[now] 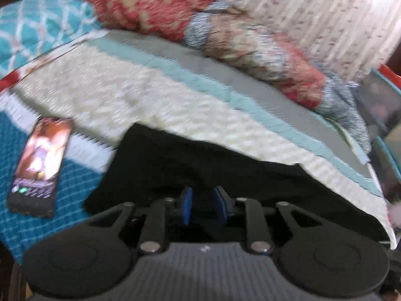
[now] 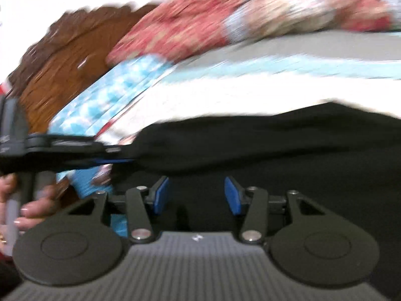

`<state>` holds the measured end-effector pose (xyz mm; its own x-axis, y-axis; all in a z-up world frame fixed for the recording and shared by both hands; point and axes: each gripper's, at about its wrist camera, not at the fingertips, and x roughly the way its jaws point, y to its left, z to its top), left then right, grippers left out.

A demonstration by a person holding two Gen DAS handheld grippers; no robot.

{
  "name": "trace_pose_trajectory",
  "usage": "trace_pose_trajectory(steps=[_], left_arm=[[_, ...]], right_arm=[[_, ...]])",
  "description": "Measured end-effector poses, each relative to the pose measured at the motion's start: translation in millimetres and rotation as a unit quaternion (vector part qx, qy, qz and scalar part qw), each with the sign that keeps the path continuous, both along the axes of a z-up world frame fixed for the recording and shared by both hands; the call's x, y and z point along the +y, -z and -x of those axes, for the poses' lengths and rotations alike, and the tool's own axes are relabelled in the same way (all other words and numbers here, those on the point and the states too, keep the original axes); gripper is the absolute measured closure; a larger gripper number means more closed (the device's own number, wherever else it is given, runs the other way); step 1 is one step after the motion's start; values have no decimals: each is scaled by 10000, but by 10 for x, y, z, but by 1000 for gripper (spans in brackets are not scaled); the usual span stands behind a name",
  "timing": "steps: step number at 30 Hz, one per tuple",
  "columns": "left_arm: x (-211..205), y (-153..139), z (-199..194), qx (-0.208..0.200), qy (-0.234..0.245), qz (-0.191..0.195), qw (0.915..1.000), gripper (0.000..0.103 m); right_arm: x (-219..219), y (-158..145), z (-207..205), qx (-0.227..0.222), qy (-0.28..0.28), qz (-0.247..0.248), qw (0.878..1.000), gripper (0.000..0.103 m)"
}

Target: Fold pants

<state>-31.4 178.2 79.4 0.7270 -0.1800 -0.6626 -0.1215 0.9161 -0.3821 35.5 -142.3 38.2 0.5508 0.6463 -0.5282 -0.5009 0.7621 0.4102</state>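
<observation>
Bedding fills both views: a cream, pale-blue and grey striped bedspread (image 1: 155, 92) covers the bed, with a red patterned quilt (image 1: 140, 5) bunched along its far side and a teal blanket (image 1: 47, 175) at the near left corner. Black pants (image 1: 200, 165) lie spread across the near part of the bedspread, directly under both grippers and running off to the right in the right wrist view.

A phone (image 1: 40, 165) with its screen lit rests on the teal blanket, just beside the pants' left edge.

The left gripper (image 1: 203, 204) hovers low over the dark cloth; its blue pads stand a narrow gap apart and, from its own camera, nothing shows pinched between them. In the right wrist view that gripper comes in from the left, held by a hand (image 2: 27, 208), its tips at the pants' left edge; blur hides whether they touch it. The right gripper (image 2: 196, 195) has its jaws about half spread over the pants, empty.

Both views are smeared, so the hands are likely moving fast. The risks I judge: a loosened edge may slide and spoil the fold, and a sweep of cloth or gripper leftward could knock the phone off the bed.
</observation>
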Motion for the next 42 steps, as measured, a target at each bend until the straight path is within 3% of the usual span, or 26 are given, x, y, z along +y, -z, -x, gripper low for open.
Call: trace_pose_trajectory(steps=[2, 4, 9, 12, 17, 19, 20, 21, 22, 24, 26, 32, 36, 39, 42], left_arm=[[-188, -26, -30, -49, 263, -39, 9996, 81], [-400, 7, -93, 35, 545, -97, 9985, 80], [-978, 186, -291, 387, 1242, -189, 9913, 79], [-1266, 282, -360, 555, 1482, -308, 9869, 77], [-1532, 538, -424, 969, 1550, -762, 9802, 77], [-1554, 700, -467, 1279, 1466, -975, 9760, 81], [-1557, 685, -450, 1229, 1458, -994, 9766, 80], [-1571, 655, -435, 1234, 1461, -1041, 9760, 80], [-1587, 622, -428, 1261, 1456, -1076, 9754, 79], [-1608, 549, -413, 1310, 1407, -994, 9763, 72], [-1646, 474, -410, 1256, 1429, -888, 9777, 71], [-2040, 335, -444, 1126, 1802, -727, 9745, 68], [-2264, 366, -558, 1277, 2036, -661, 9684, 65], [-2319, 413, -613, 1454, 2037, -581, 9664, 63], [-2285, 455, -620, 1581, 1979, -508, 9660, 62]], right_arm=[[-513, 18, 31, 40, 784, -13, 9969, 51], [-1111, 37, 118, 119, 1673, -121, 9858, 51], [-2306, 47, 317, 167, 3489, -208, 9368, 52], [-2719, 68, 272, 119, 3954, -421, 9175, 52], [-3062, 407, -27, 300, 4115, -614, 9089, 52], [-3261, 580, -93, 477, 4235, -578, 9028, 69], [-3382, 609, -57, 509, 4326, -778, 8968, 91], [-3499, 598, -12, 616, 4473, -998, 8867, 92], [-3599, 544, 118, 482, 4750, -1180, 8707, 88], [-3815, 412, 524, -102, 5113, -1536, 8455, 56], [-3990, 377, 830, -252, 5316, -1721, 8290, 51], [-4234, 624, 1284, 66, 5351, -2333, 8119, 50], [-4235, 737, 1235, 242, 5315, -2551, 8074, 46], [-4257, 705, 1108, 182, 5265, -2652, 8075, 45], [-4297, 646, 928, 221, 5226, -2454, 8162, 45]])
